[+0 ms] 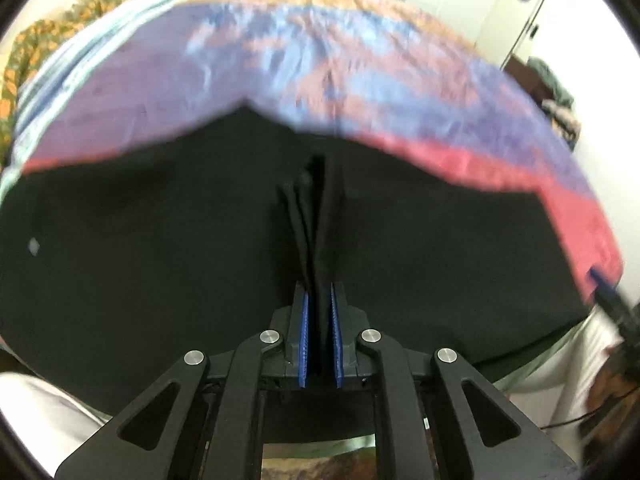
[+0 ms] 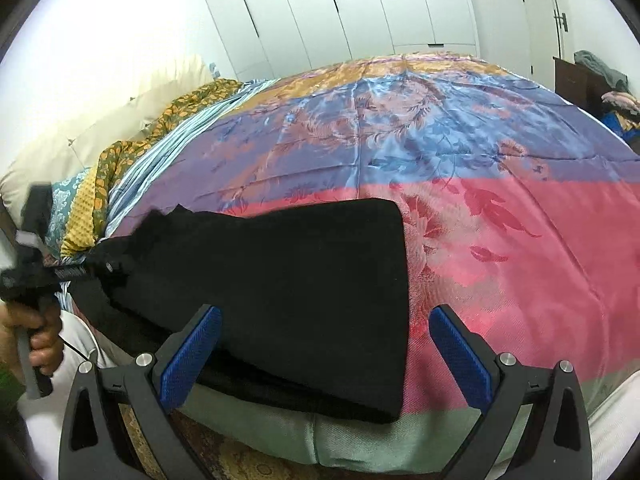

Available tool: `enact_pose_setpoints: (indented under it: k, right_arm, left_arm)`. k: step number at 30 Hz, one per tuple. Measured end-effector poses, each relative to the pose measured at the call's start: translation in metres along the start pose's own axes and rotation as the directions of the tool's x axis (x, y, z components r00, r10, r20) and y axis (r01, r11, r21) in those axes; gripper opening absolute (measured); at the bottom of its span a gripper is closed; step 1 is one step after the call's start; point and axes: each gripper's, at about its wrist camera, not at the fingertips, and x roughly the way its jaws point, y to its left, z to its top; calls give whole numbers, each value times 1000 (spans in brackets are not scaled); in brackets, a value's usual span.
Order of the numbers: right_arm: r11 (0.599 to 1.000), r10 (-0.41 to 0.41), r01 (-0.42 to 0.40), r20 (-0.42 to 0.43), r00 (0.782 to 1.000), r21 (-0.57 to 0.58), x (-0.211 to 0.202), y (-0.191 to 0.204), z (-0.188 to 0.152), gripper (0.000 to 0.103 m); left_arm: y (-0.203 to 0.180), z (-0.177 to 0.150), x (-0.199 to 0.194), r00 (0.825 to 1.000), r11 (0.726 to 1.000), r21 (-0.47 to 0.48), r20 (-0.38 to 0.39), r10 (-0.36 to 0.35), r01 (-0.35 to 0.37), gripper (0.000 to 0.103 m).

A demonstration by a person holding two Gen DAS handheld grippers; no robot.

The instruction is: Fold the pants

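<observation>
L gripper (image 1: pixel 320 320) clamped on bunched edge of black pants (image 2: pixel 280 280). R gripper (image 2: pixel 324 344) wide open, holding nothing, above pants on bedspread (image 2: pixel 500 220).

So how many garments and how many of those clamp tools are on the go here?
Black pants on the bedspread: 1
Clamp tools: 2, the left gripper pinching a fold of the pants, the right gripper open over their end
Total: 3
</observation>
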Motion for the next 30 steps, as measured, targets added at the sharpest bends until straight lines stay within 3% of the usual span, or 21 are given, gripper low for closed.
enact_pose_setpoints:
  k: [3, 6, 8, 10, 12, 13, 15, 17, 20, 21, 23, 25, 26, 27, 30]
  right_arm:
    - [998, 60, -60, 12, 998, -16, -5, 2, 17, 103]
    - [971, 219, -217, 19, 975, -100, -12, 16, 40, 103]
    - [929, 323, -329, -59, 944, -170, -5, 30, 41, 103]
    - [907, 340, -369, -163, 926, -205, 13, 36, 27, 103]
    - [926, 284, -349, -348, 893, -141, 50, 26, -2, 103]
    - [930, 280, -346, -375, 884, -122, 56, 21, -10, 102]
    - [922, 313, -367, -320, 894, -124, 44, 18, -1, 100]
    - [919, 359, -389, -281, 890, -57, 37, 12, 23, 100]
    - [926, 373, -378, -171, 912, 2, 36, -3, 68, 100]
    - [923, 384, -384, -154, 911, 31, 41, -9, 78, 100]
    - [907, 419, -401, -181, 889, 131, 71, -25, 91, 100]
    - [917, 386, -333, -274, 881, 220, 108, -44, 87, 99]
    - [914, 383, -302, -329, 863, 271, 128, -53, 79, 96]
    - [911, 381, -288, -338, 861, 295, 137, -60, 74, 88]
    - [924, 354, -286, -286, 891, 253, 117, -54, 82, 88]
  left_arm:
    - [-14, -3, -1, 999, 997, 59, 32, 40, -42, 9]
    - [-12, 1, 2, 999, 999, 37, 27, 25, -26, 11]
    - [-7, 0, 4, 1000, 1000, 18, 24, 16, -16, 14]
    - [-2, 1, 6, 1000, 1000, 5, 21, 8, -8, 15]
    - [2, -1, 6, 1000, 1000, -7, 18, -3, 3, 16]
    - [3, -1, 7, 1000, 1000, -11, 16, -4, 4, 16]
    - [2, -2, 7, 1000, 1000, -6, 16, 0, 0, 16]
    - [1, -2, 8, 1000, 1000, 0, 15, 8, -8, 16]
    - [0, -3, 9, 1000, 1000, 11, 17, 17, -17, 17]
    - [0, -4, 9, 1000, 1000, 13, 19, 18, -18, 17]
    - [0, -5, 9, 1000, 1000, 15, 22, 18, -19, 17]
    - [1, -4, 10, 1000, 1000, 12, 21, 13, -13, 18]
    - [1, -4, 10, 1000, 1000, 9, 21, 10, -10, 18]
    - [2, -5, 11, 1000, 1000, 7, 19, 9, -9, 18]
    - [3, -5, 11, 1000, 1000, 4, 16, 5, -5, 18]
